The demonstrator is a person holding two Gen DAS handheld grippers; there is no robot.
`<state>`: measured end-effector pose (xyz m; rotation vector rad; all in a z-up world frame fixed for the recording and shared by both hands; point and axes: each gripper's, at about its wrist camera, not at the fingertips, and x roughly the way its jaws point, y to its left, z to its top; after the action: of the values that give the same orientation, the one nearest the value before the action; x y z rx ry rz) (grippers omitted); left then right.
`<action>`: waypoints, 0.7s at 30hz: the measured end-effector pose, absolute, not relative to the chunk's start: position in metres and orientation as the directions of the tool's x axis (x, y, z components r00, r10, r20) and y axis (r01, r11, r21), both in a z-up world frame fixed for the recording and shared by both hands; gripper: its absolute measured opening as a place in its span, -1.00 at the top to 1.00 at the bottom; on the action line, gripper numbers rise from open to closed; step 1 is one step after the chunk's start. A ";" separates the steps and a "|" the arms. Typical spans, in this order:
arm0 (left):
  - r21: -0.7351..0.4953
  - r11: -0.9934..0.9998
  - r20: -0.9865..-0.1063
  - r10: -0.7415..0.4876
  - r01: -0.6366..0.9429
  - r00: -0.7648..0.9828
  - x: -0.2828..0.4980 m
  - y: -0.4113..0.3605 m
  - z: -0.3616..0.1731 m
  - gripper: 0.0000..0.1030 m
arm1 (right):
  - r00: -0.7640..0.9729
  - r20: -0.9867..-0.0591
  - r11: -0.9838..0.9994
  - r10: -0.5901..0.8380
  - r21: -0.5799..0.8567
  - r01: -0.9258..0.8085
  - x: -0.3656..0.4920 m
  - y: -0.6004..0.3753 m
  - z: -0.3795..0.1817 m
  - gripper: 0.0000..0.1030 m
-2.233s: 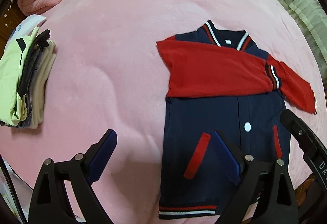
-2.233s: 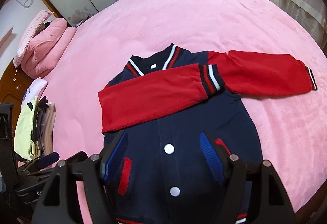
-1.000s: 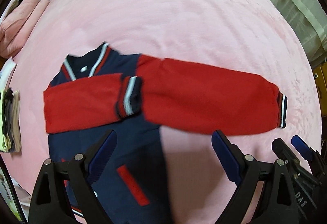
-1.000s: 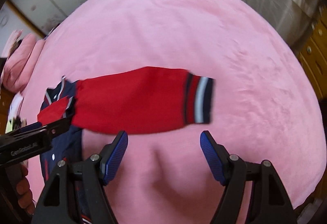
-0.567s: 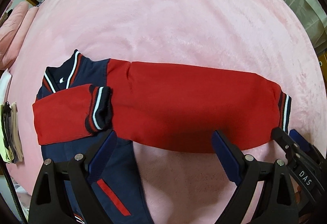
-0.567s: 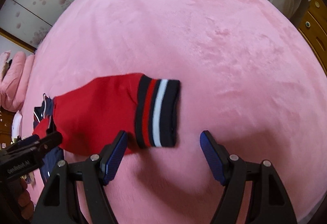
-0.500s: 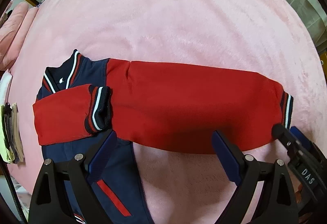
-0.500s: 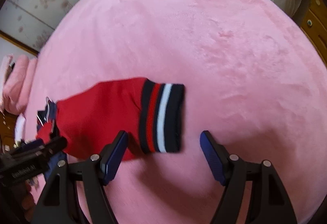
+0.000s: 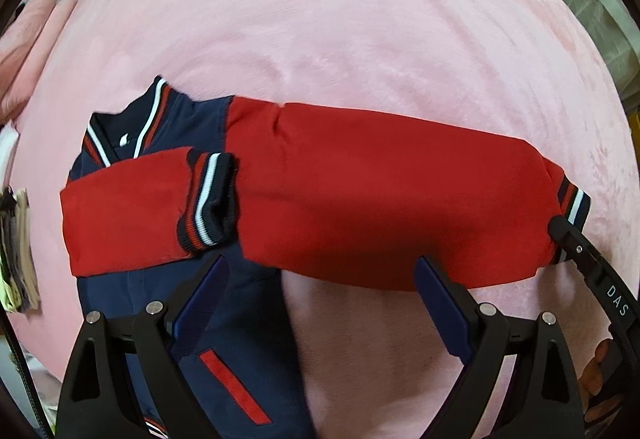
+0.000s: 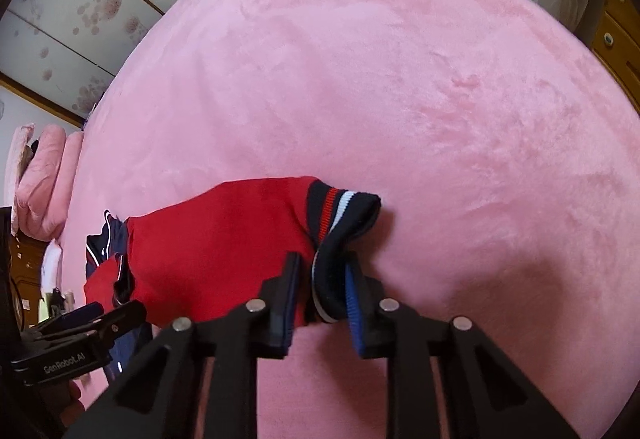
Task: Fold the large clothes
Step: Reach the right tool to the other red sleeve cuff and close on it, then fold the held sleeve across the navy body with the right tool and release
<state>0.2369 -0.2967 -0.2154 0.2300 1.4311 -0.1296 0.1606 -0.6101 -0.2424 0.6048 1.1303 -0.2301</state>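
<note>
Jaws spread wide, the left gripper (image 9: 320,303) points straight down over a navy varsity jacket (image 9: 240,339) with red sleeves, spread flat on a pink plush bedspread (image 9: 340,19). The right gripper (image 10: 320,291), angled steeply down, has just been closing and pinches the striped knit cuff (image 10: 340,223) of the outstretched sleeve (image 9: 380,207). Only the left view shows the other sleeve folded across the chest; only the right shows the pinch.

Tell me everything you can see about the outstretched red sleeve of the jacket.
The outstretched red sleeve looks like soft knit cloth, ending in a ribbed navy cuff striped red and white. It lies flat across the pink plush bedspread, reaching away from the navy jacket body. The right gripper, its jaws having just closed, pinches the cuff, bunching it slightly.
</note>
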 end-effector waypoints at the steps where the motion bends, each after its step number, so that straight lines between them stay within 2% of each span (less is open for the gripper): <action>1: 0.065 0.974 -0.990 0.036 0.217 0.134 0.237 -0.291 -0.214 -0.80 | 0.427 -0.899 0.832 0.096 0.308 0.461 0.161 -0.605 -0.237 0.64; 6: 0.019 0.979 -0.990 -0.010 0.203 0.140 0.238 -0.259 -0.207 -0.80 | 0.454 -0.890 0.851 -0.023 0.221 0.477 0.160 -0.582 -0.208 0.69; 11: 0.008 0.977 -0.985 -0.029 0.213 0.169 0.238 -0.215 -0.195 -0.80 | 0.504 -0.858 0.846 -0.097 0.196 0.496 0.162 -0.552 -0.169 0.71; 21: -0.053 0.983 -0.966 -0.095 0.175 0.240 0.240 -0.104 -0.164 -0.80 | 0.603 -0.794 0.899 -0.082 0.202 0.389 0.199 -0.440 -0.120 0.71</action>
<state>0.2398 -0.1039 -0.1645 0.0701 1.3157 -0.1847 0.1986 -0.4400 -0.1197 0.3765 0.8866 -0.2802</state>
